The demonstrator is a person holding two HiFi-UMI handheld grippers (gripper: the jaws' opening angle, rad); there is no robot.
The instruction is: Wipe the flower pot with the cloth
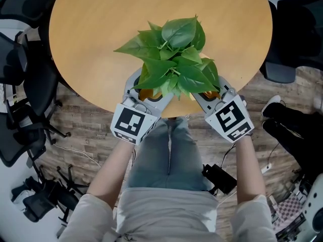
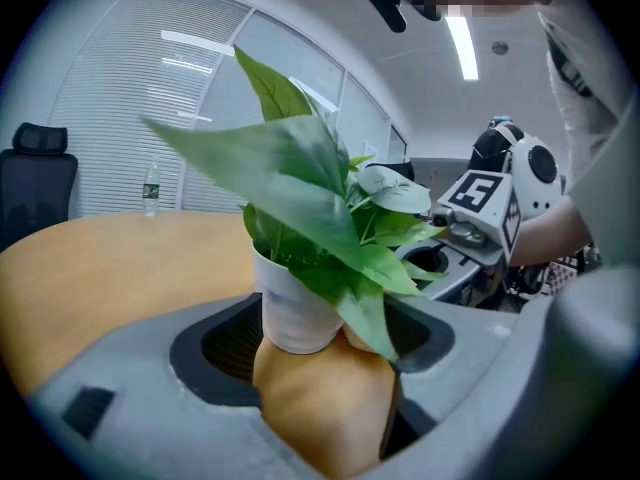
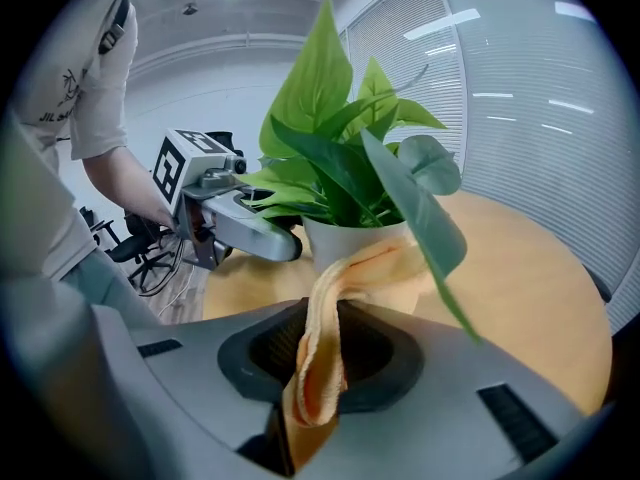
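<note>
A leafy green plant (image 1: 174, 54) in a white flower pot (image 2: 295, 313) stands at the near edge of the round wooden table (image 1: 101, 29). An orange cloth (image 2: 320, 398) wraps the pot's near side. My left gripper (image 1: 143, 92) is at the pot's left, shut on a thick bunch of the cloth under the pot's lower wall. My right gripper (image 1: 208, 94) is at the pot's right, shut on a folded strip of the cloth (image 3: 320, 358) that runs up to the pot (image 3: 350, 236). Leaves hide the pot in the head view.
Black office chairs (image 1: 20, 100) stand on the floor at the left, and another (image 1: 298, 24) at the right. A water bottle (image 2: 151, 194) stands far back on the table. Cables and a black box (image 1: 219, 178) lie on the wooden floor by the person's legs.
</note>
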